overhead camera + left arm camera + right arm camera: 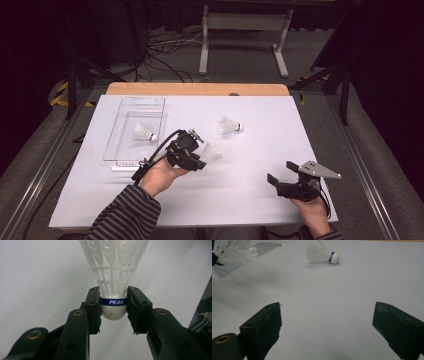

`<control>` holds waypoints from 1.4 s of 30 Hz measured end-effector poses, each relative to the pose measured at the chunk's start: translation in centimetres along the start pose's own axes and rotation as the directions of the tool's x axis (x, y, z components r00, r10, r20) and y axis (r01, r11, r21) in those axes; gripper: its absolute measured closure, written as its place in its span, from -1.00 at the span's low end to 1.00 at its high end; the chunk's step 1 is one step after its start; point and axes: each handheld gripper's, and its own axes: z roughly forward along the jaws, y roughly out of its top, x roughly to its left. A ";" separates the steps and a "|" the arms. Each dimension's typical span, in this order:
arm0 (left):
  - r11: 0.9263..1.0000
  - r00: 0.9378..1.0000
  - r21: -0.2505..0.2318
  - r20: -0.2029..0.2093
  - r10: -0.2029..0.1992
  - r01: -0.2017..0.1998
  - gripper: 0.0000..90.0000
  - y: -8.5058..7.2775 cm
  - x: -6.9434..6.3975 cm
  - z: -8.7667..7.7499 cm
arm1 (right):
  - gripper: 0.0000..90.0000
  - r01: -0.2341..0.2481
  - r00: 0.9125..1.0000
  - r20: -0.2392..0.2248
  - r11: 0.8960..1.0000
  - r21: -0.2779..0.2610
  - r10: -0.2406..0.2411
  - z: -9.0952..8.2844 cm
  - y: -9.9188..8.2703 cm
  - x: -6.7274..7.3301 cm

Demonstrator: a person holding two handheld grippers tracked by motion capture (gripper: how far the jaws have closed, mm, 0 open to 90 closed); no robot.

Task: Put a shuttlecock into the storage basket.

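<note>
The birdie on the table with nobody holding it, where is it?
In the high view that birdie lies on its side on the white table, right of the clear tray and beyond the left tongs, which grip another birdie.

Even overhead light is falling on the white table cover [240, 200], while the surrounding floor is sinking into deep darkness. Shadows are lying soft and faint. In the left gripper view, glare is washing out the shuttlecock [113, 277] skirt. The nearest black jaws are blurring slightly at the frame edges.
</note>
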 end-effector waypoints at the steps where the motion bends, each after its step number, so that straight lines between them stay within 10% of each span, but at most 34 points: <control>1: 1.000 1.000 -0.003 0.002 -0.005 0.005 0.45 -0.1 0.1 -0.2 | -0.79 0.001 1.000 -0.002 1.000 -0.002 -0.001 0.0 0.0 0.0; 42: 0.984 0.986 -0.107 -0.070 -0.152 0.144 0.45 -2.4 4.7 -5.8 | -0.79 -0.003 1.000 -0.003 1.000 0.010 0.003 0.1 0.0 0.0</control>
